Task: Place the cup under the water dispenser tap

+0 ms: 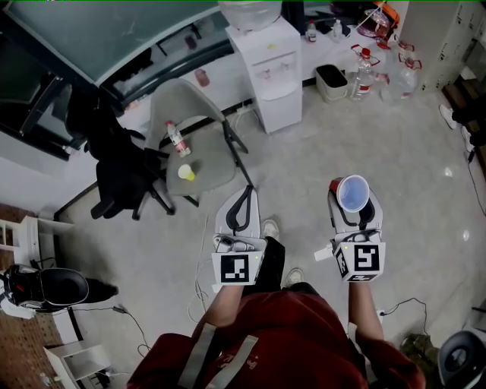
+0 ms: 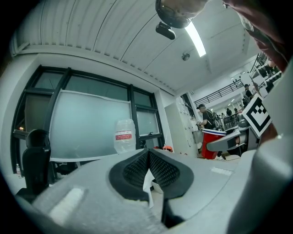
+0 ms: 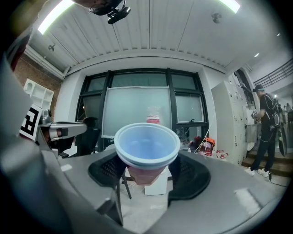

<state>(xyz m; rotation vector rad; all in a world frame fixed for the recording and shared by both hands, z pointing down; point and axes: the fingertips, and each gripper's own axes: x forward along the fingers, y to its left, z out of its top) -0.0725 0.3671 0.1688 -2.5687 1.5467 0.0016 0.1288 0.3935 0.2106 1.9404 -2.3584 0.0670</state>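
A red cup [image 1: 353, 191] with a pale blue inside sits upright between the jaws of my right gripper [image 1: 352, 202], which is shut on it. In the right gripper view the cup [image 3: 146, 147] fills the middle, with the pads pressed on its red lower body. My left gripper [image 1: 241, 201] is shut with nothing in it; its pads meet in the left gripper view [image 2: 149, 170]. The white water dispenser [image 1: 269, 68] stands ahead against the far wall, an upturned bottle [image 1: 250, 11] on top. It shows behind the cup [image 3: 158, 185]. Both grippers are well short of it.
A grey folding chair [image 1: 209, 129] stands ahead on the left, with a small bottle [image 1: 177, 138] and a yellow cup [image 1: 186, 173] on its seat. A black office chair [image 1: 121, 171] is beside it. A bin [image 1: 332, 82] and several water jugs [image 1: 364, 72] stand right of the dispenser.
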